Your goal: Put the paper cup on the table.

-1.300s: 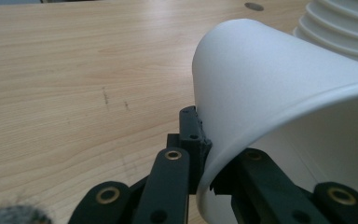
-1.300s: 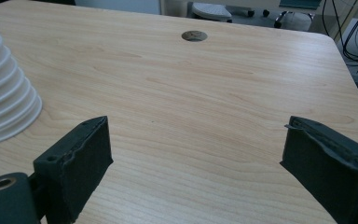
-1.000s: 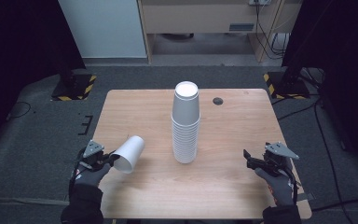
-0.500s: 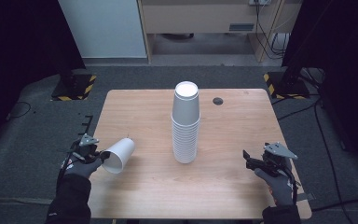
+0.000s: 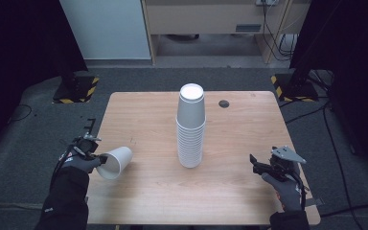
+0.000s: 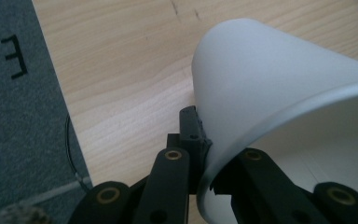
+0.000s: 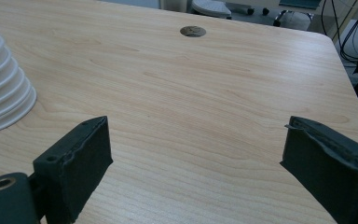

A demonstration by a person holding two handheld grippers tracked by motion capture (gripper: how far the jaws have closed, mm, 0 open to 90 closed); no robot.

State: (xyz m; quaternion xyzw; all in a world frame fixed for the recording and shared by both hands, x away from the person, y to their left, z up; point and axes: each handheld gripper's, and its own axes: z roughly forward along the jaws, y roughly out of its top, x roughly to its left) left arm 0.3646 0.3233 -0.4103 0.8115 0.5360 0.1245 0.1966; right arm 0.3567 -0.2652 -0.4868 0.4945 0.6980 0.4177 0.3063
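Since a second ago, the left gripper (image 5: 95,152) has drawn the paper cup (image 5: 115,162) toward the tabletop's (image 5: 143,115) left edge, jaws pinching its rim. Right gripper (image 5: 261,165) jaws stand spread near the right edge. Dark carpet floor (image 5: 38,120) surrounds the wooden tabletop.

Matt white paper cup (image 5: 116,162) — pale wood-grain table (image 5: 148,115)

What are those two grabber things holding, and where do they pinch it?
The left gripper holds a white paper cup by its rim, one jaw inside the mouth and one outside. The right gripper is open over the table and holds nothing.
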